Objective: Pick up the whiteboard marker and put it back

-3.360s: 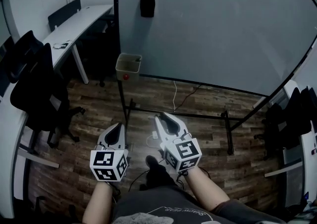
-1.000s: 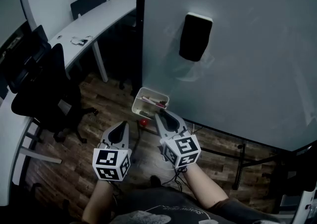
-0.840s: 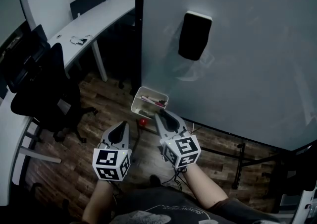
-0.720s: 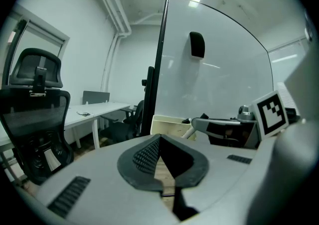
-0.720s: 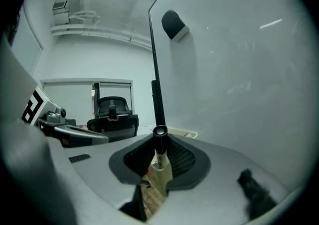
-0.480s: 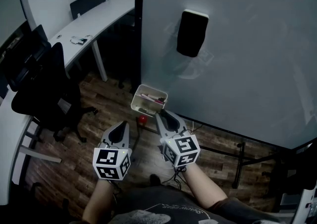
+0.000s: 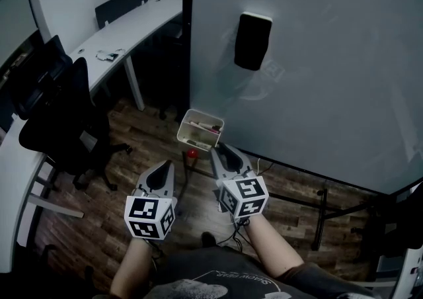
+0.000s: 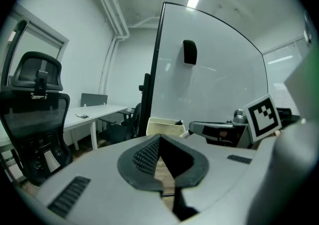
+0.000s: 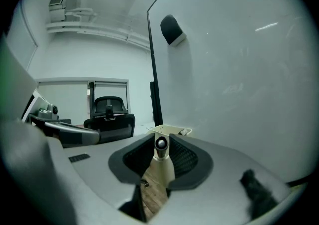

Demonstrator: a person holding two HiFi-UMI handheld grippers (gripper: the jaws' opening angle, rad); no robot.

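The whiteboard marker, a pale barrel with a dark round end, sits between the jaws of my right gripper, which is shut on it. In the head view that right gripper points at the cream tray fixed low on the whiteboard, and its tip stops just short of the tray; the marker is hidden there. Several markers lie in the tray. My left gripper hangs beside it, farther from the tray, with its jaws shut on nothing. The left gripper view shows its fingertips meeting.
A black eraser sticks to the board above the tray. A small red round thing hangs under the tray. A black office chair and a white desk stand at the left. Wooden floor and the board's black stand lie below.
Since the oldest frame I have come much closer to the whiteboard and the tray. Over the last second both grippers have hardly moved; the marker stays in the right one.
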